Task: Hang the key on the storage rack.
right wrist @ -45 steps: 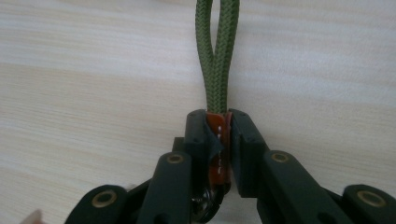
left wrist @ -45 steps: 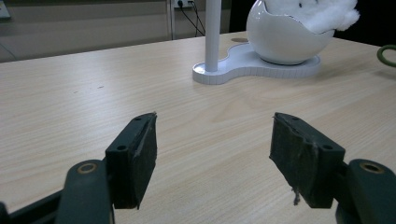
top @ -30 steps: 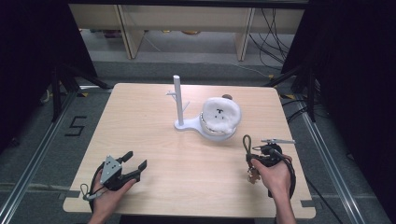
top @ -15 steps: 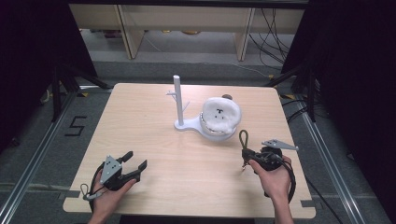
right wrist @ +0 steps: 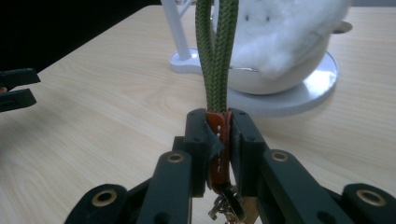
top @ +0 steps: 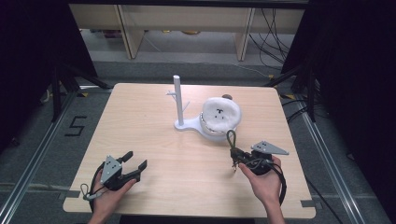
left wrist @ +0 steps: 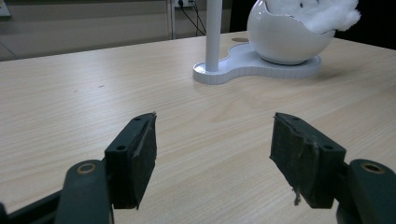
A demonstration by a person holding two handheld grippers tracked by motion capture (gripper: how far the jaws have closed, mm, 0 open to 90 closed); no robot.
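My right gripper is shut on a keychain strap: a green braided cord loop with a brown leather tab and metal keyring hanging below the jaws. The loop stands up just in front of the white egg-shaped bowl stuffed with white cotton. That bowl shares a white base with an upright post bearing small pegs. My left gripper rests open near the table's front left, nothing between its pads, facing the stand from afar.
The light wooden table has bare room across its left half and middle. Shelving and cables lie on the floor beyond the far edge. A floor marking "5" sits left of the table.
My right gripper has moved forward and left toward the bowl, carrying the strap with its loop upright. The left gripper has stayed put.
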